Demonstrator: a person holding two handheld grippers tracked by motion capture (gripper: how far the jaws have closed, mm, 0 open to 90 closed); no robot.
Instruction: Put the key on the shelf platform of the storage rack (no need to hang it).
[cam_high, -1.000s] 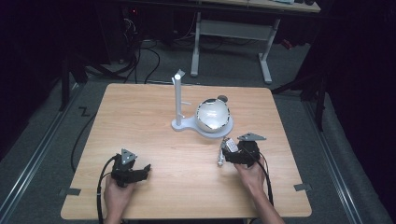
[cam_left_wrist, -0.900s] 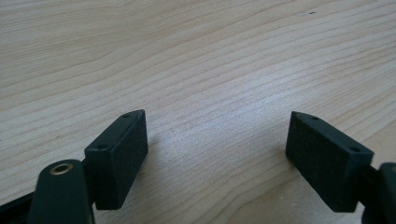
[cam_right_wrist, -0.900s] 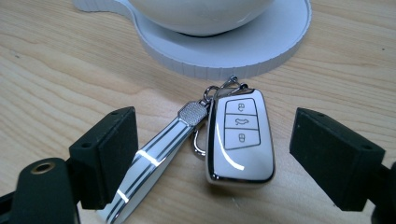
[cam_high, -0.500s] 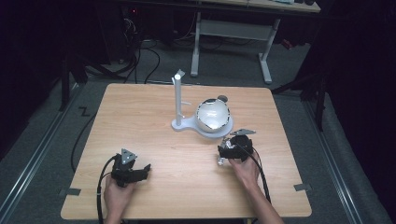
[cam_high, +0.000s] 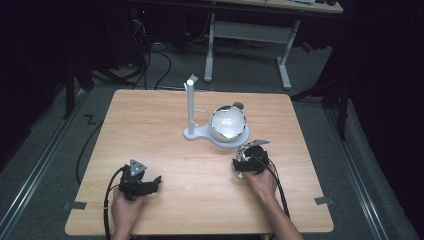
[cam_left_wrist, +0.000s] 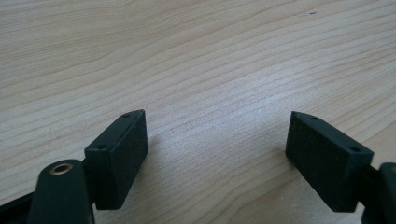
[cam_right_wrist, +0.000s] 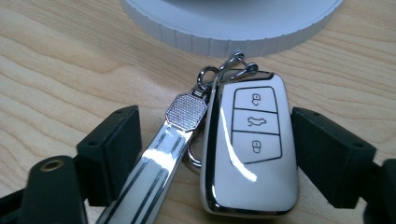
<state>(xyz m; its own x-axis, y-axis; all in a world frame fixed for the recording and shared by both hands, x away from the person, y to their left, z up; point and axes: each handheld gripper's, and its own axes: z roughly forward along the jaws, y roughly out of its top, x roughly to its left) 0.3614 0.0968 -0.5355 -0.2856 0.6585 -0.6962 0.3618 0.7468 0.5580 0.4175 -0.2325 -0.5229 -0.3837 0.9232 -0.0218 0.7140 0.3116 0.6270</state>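
A person's left hand (cam_high: 125, 207) rests the left gripper (cam_high: 141, 181) low on the near-left part of a light wooden table (cam_high: 150, 130); in the left gripper view its two black jaws stand wide apart, with nothing but bare wood grain between them. Toward the middle of the table, a white stand (cam_high: 197, 131) with an upright post (cam_high: 190, 102) carries a shiny, rounded silver object (cam_high: 227, 122) on its circular base. Just near of that base, on the table's right half, the right hand (cam_high: 261, 181) holds the right gripper (cam_high: 245, 160) over a car key fob (cam_right_wrist: 250, 144). In the right gripper view the glossy, chrome-edged fob, with three buttons on its face, lies flat on the wood between the open jaws; the right jaw sits just beside the fob's edge, though whether they touch cannot be told. A chrome strap (cam_right_wrist: 154, 163) with a textured hexagonal cap lies alongside, joined to the fob by metal rings (cam_right_wrist: 219, 72) that point toward the ribbed rim of the white base (cam_right_wrist: 233, 28).
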